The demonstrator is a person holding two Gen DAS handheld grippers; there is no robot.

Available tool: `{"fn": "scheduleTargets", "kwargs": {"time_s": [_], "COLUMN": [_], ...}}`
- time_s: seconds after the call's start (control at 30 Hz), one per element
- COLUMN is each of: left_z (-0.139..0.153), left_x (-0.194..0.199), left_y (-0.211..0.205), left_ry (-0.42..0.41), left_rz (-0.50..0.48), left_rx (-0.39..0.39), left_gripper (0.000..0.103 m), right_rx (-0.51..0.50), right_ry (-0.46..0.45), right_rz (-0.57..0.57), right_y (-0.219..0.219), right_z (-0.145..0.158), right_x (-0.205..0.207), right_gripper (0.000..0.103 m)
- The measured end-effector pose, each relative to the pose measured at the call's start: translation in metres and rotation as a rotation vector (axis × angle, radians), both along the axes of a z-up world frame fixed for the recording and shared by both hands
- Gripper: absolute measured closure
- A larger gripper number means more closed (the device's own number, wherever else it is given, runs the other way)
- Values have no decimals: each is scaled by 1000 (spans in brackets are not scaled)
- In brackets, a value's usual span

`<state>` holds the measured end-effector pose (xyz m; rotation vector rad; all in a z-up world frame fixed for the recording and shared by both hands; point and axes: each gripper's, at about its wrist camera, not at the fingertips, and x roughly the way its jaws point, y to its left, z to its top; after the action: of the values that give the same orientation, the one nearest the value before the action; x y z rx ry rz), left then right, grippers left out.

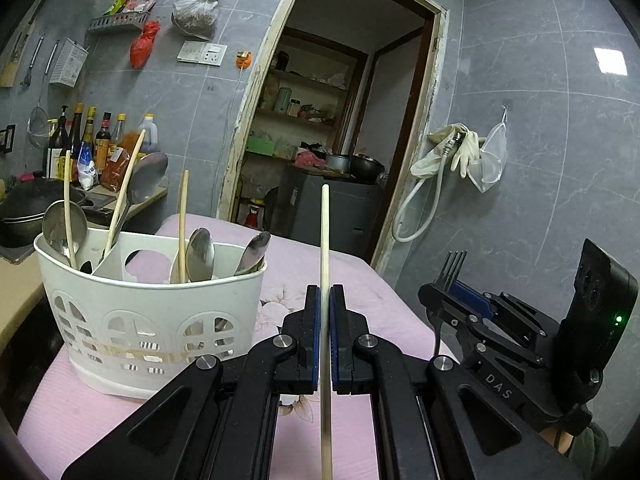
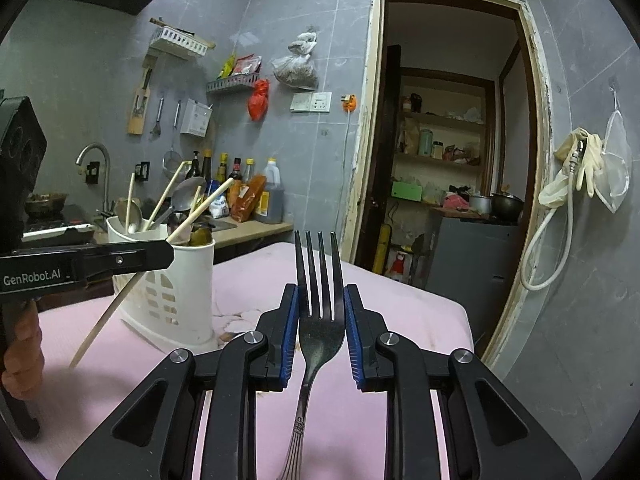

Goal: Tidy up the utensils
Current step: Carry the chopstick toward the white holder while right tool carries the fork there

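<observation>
Utensil caddy (image 1: pixel 156 320): spoons, chopsticks inside | left tool (image 1: pixel 325 292) clamps chopstick (image 1: pixel 325 232) | right tool (image 2: pixel 321 300) clamps fork (image 2: pixel 320 320)

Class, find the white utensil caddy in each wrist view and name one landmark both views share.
Left wrist view: white utensil caddy at lower left, large and near, on the pink cloth.
Right wrist view: the caddy at left of centre, smaller.
Shared landmark: the doorway behind.

Utensil caddy (image 1: pixel 152 312) blocks the left; pink tabletop (image 1: pixel 360 280) rightward seems clear.
</observation>
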<state>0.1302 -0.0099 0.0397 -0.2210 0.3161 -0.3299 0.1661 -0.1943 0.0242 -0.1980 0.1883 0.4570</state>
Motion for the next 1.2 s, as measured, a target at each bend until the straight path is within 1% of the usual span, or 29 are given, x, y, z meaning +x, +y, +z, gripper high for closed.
{"fn": "scheduleTargets", "kwargs": {"time_s": [0.37,0.73,0.9,1.2], "left_z": [2,3,3,2], "left_x": [2,3,3,-1], "left_y": [1,1,0,-2], "left_ry": [6,4,10,8], "left_rz": [-8,-7,-9,-18], "left_rx": [-1,-6,-10,-21], "left_gripper": [101,101,101,101], "right_rx": [-18,-7,-6,-50], "right_ry": [-6,-19,-38,-72], "right_rz": [0,-12,-28,-44], "right_y": [1,-4,-6,-7], "right_z": [-7,-4,-3,-1], "right_x": [-5,-14,-26,-49], "right_gripper": [84,84,84,86]}}
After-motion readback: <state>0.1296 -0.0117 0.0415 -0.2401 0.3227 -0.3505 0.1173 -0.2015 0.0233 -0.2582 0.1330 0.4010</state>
